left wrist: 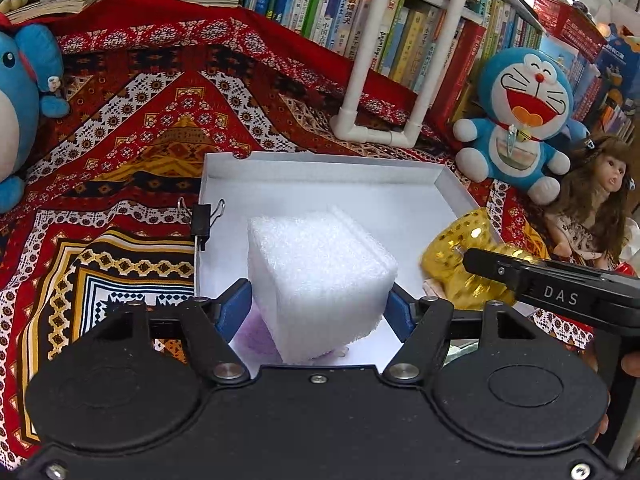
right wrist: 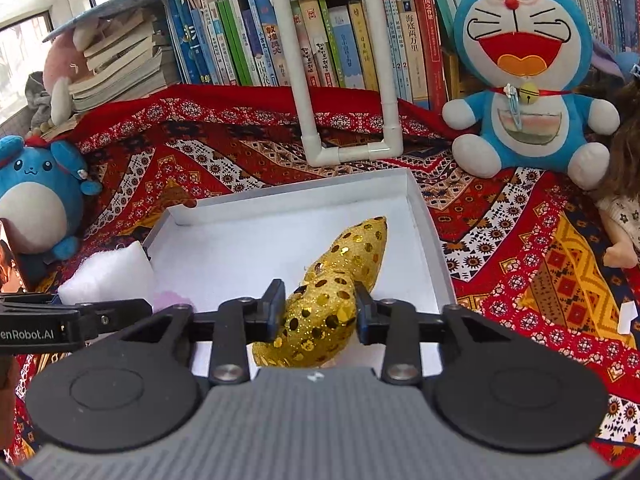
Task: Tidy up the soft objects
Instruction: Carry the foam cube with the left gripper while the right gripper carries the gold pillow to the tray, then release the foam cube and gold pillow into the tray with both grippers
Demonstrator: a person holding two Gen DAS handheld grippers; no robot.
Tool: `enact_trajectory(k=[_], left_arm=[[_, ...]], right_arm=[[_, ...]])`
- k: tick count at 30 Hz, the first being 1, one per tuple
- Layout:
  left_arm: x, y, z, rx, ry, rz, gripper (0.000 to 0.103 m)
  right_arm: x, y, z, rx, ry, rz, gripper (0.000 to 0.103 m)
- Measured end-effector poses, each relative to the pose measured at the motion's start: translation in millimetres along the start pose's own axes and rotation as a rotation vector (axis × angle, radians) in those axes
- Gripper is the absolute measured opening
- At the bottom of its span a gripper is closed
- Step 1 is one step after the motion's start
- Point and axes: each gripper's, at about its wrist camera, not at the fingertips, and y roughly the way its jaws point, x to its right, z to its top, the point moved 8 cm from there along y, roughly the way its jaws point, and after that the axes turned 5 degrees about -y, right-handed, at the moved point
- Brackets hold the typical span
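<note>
My left gripper (left wrist: 318, 310) is shut on a white foam block (left wrist: 320, 280) and holds it over the near left part of a shallow white box (left wrist: 320, 168). A pale purple soft thing (left wrist: 256, 336) lies in the box under the block. My right gripper (right wrist: 318, 310) is shut on a gold sequined soft object (right wrist: 336, 292) and holds it over the near part of the same box (right wrist: 428, 232). The foam block (right wrist: 108, 276) and the purple thing (right wrist: 170, 300) show at the left of the right wrist view. The gold object (left wrist: 460, 256) shows at the box's right edge in the left wrist view.
The box sits on a red patterned cloth (left wrist: 140, 120). A Doraemon plush (right wrist: 524, 76) and a doll (left wrist: 592, 204) sit at the right, a blue round plush (right wrist: 36, 200) at the left. A white pipe frame (right wrist: 348, 148) and bookshelves stand behind. A black binder clip (left wrist: 202, 220) grips the box's left wall.
</note>
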Motion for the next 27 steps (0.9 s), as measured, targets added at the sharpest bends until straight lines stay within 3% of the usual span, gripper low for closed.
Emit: enact_trajectory(k=[2, 3, 17, 27], left_arm=[[1.0, -0.9, -0.2, 0.001, 0.004, 0.000, 0.072], [0.5, -1.5, -0.2, 0.004, 0.006, 0.007, 0.073], [3.8, -26.8, -5.3, 0.064, 0.053, 0.027, 0.087], [-0.7, -52.9, -14.8, 0.099, 0.064, 0.031, 0.088]], right_arm=[[-0.2, -0.9, 0.2, 0.005, 0.002, 0.007, 0.066], [-0.4, -1.9, 0.5, 0.009, 0.003, 0.008, 0.068], [-12.5, -23.7, 1.9, 0.068, -0.086, 0.000, 0.088], [-17.8, -45.5, -6.1, 0.097, -0.126, 0.015, 0.091]])
